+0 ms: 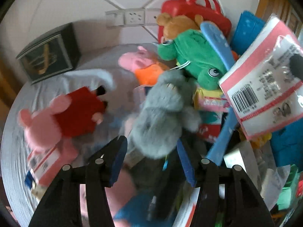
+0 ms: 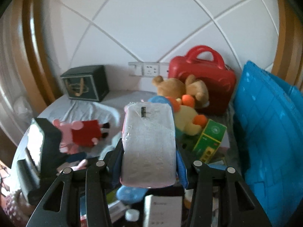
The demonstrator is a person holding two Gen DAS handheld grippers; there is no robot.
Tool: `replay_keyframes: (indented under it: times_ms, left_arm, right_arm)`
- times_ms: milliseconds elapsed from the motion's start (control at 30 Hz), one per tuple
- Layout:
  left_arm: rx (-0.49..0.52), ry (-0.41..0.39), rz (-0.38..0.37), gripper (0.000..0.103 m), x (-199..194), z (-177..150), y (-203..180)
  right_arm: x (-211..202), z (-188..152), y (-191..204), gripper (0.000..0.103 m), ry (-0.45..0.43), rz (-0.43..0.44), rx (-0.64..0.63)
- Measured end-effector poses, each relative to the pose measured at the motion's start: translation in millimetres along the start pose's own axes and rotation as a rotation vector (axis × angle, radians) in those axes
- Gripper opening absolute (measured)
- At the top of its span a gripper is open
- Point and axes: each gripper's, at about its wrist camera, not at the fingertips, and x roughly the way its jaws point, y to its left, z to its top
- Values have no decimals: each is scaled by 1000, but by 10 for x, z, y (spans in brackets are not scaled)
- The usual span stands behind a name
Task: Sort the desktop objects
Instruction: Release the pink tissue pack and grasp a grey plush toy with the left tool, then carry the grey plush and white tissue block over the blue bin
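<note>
Right wrist view: right hand-held gripper (image 2: 148,162) clamps a tissue pack (image 2: 148,143) by its sides, lifted clear for sorting; left hand-held gripper (image 1: 151,162) half-open, empty, over grey plush (image 1: 161,117) on the desk (image 1: 17,132).

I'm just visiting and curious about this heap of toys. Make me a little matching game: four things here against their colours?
Things:
1. carry case
2. frog plush
3. box by the wall
4. teddy bear

Colours:
A. brown
B. dark green with gold
C. red
D. bright green

Pairs: 1-C, 2-D, 3-B, 4-A
</note>
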Motion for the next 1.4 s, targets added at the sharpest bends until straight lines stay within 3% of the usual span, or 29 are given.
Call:
replay_keyframes:
  times_ms: [200, 333, 433, 600, 833, 1033, 1233, 1400]
  left_arm:
    - [79, 90, 21, 54, 709, 286, -191]
    - [64, 51, -1, 38, 728, 272, -159]
    - [53, 2, -1, 36, 492, 225, -144]
    - [62, -110, 34, 36, -165, 153, -260]
    - [58, -285, 45, 36, -1203, -38, -517]
    - [68, -410, -8, 36, -1977, -212, -928]
    - [110, -493, -46, 36, -2432, -221, -1708]
    - [148, -569, -52, 36, -2612, -118, -2653]
  right_arm:
    - [273, 122, -168, 48, -11, 40, 38]
    - [423, 119, -150, 48, 17, 57, 29]
    - [471, 78, -140, 48, 37, 66, 34]
    - [211, 104, -31, 48, -17, 61, 11]
    - [-578, 99, 122, 48, -161, 35, -19]
    - [-1369, 61, 15, 47, -278, -22, -25]
    - [-2085, -5, -655, 47, -368, -83, 29]
    - [-2738, -116, -1606, 47, -473, -146, 45]
